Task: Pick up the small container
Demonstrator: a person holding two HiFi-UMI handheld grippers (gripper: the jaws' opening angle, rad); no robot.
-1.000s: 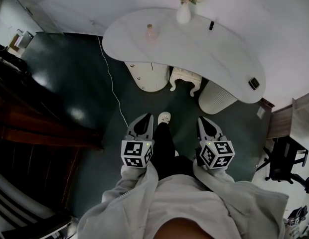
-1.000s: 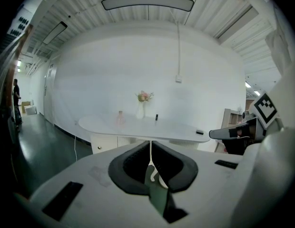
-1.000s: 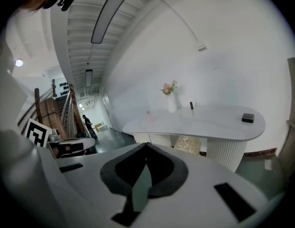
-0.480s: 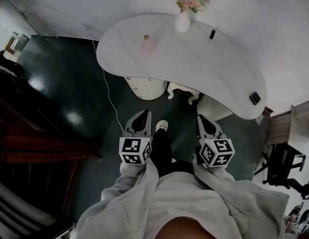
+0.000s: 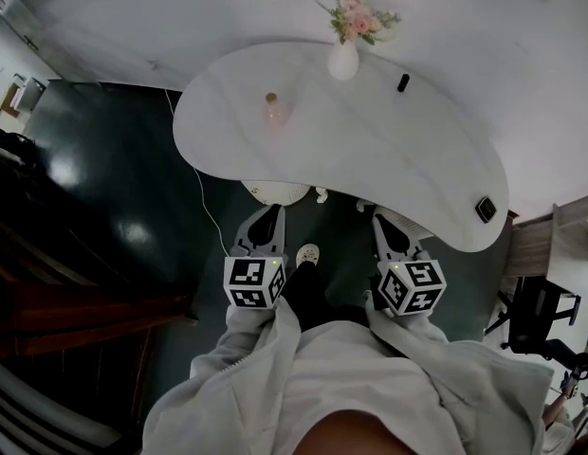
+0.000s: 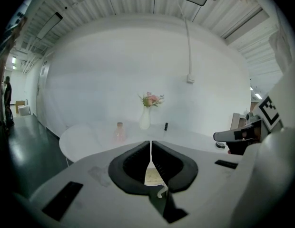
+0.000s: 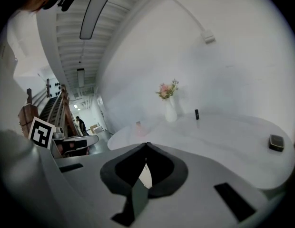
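The small container is a pale pink bottle with a tan cap. It stands upright on the far left part of the white curved table. It also shows in the left gripper view and in the right gripper view. My left gripper is shut and holds nothing, just short of the table's near edge. My right gripper is level with it, at the table's near edge, and its tips meet on nothing. Both are well short of the bottle.
On the table a white vase of pink flowers stands at the back, with a small black cylinder to its right and a dark box at the right end. A white cable hangs to the dark floor. A black chair stands at the right.
Both grippers have moved forward together toward the table, which now fills more of the head view. Their jaws have stayed shut.
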